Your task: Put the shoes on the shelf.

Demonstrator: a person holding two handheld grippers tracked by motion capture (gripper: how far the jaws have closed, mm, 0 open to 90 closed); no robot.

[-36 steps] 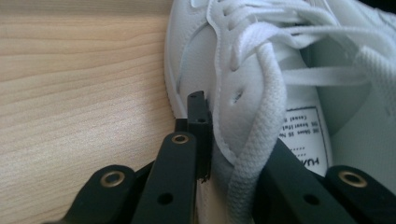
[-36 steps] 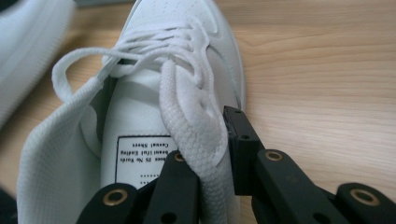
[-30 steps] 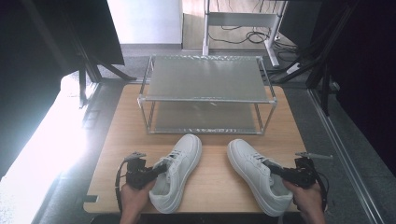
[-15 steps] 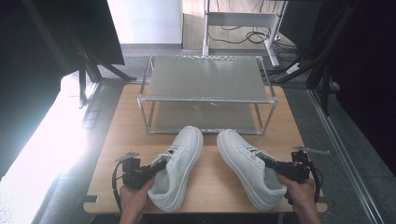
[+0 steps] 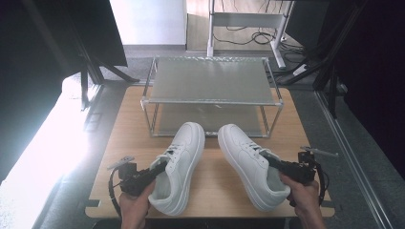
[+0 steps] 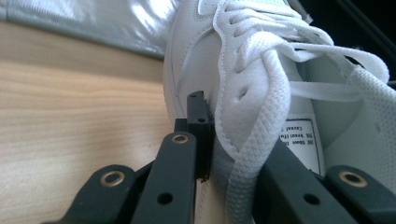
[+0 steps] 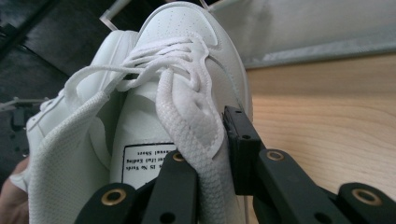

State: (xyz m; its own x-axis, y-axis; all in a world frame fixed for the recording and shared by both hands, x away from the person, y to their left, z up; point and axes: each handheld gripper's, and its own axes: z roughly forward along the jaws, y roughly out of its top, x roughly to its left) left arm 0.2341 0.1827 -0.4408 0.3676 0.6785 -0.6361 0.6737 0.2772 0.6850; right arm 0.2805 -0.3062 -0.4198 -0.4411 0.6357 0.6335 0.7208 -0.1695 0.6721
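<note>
High view: two white sneakers side by side on the tabletop point(image 5: 119, 138), toes toward the far two-tier rack point(image 5: 210, 81). Left gripper point(image 5: 160, 167) clenched on the left sneaker point(image 5: 184, 152); right gripper point(image 5: 267, 158) clenched on the right sneaker point(image 5: 243, 157).

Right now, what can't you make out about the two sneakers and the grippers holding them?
- Left sneaker, high view: heel hidden by the left gripper and hand.
- Tongue label, right gripper view: print too small, cut off by a jaw.
- Right sneaker, every view: sole hidden, so contact with the table is unclear.
</note>
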